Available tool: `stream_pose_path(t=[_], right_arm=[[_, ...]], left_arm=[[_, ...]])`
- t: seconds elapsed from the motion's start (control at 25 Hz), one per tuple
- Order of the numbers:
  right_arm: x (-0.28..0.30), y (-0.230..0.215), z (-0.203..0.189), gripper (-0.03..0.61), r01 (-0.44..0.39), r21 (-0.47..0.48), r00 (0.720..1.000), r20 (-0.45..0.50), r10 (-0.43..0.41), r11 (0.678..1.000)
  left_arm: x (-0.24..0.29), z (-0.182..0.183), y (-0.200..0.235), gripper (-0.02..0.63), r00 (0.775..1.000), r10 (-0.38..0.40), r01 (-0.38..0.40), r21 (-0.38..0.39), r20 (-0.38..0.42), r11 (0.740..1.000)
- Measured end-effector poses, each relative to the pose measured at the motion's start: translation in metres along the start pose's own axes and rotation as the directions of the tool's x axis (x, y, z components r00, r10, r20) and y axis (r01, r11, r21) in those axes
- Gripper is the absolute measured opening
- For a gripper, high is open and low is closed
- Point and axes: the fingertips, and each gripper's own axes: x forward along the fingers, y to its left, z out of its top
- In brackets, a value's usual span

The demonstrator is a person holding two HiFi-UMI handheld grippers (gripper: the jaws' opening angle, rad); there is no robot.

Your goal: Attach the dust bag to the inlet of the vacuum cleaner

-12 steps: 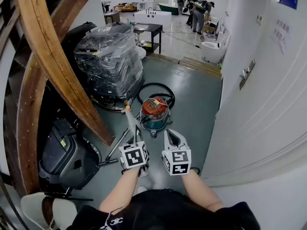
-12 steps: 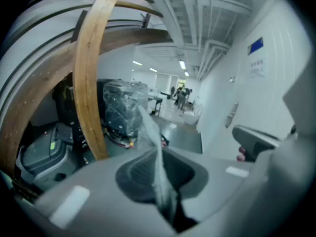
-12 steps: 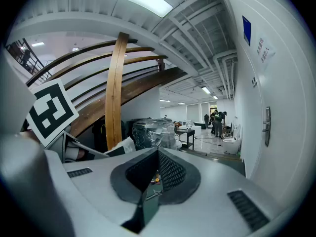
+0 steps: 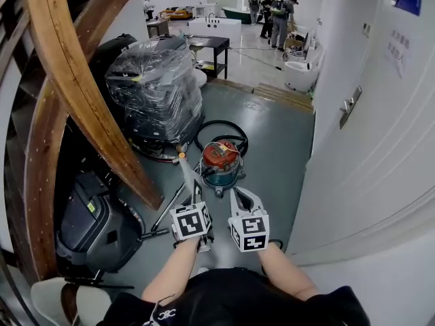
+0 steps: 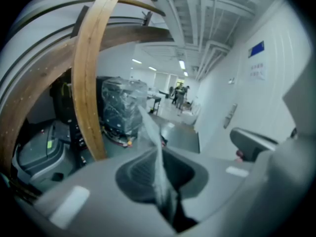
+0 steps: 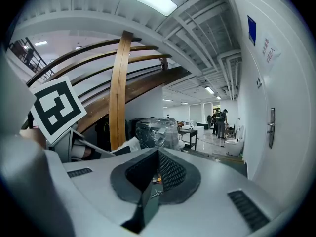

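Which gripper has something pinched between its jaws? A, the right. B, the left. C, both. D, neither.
B: the left gripper is shut on the thin pale dust bag, while the right gripper has its jaws together with nothing between them.

Left gripper (image 4: 196,194): I hold it low in front of me, tilted downward; its jaws pinch a thin edge of the dust bag (image 4: 185,172).
Right gripper (image 4: 242,197): just beside my left one, nearly level; jaws together, nothing between them.
Arms: my left forearm (image 4: 173,270) and right forearm (image 4: 285,277) are bare, reaching forward and converging.
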Motion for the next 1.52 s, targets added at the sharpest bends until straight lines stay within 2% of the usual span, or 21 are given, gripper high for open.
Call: stream_pose_path(t=[0.44,1.04,1.28,1.52], right_arm=[[0.018,0.027,-0.006,-0.002,0.016,-0.027,0.999,-0.041,-0.017,1.0],[0.062,0.092,-0.007,-0.002,0.009,-0.041,0.998,-0.059,-0.012,0.999],[0.074,0.097,-0.012,-0.002,0.004,-0.029,0.997,-0.071,-0.006,1.0],[0.096,0.092,-0.015,-0.002,-0.018,-0.027,0.998,-0.066,0.017,0.999]], left_arm=[[0.007,-0.002,0.029,0.029,0.999,-0.033,0.033,-0.017,-0.013,0.999],[0.018,-0.004,0.107,0.029,0.998,-0.045,0.043,-0.035,-0.034,0.998],[0.024,-0.01,0.121,0.029,0.998,-0.047,0.044,-0.051,-0.052,0.998],[0.038,-0.004,0.137,0.029,0.999,-0.013,0.01,-0.066,-0.049,0.998]])
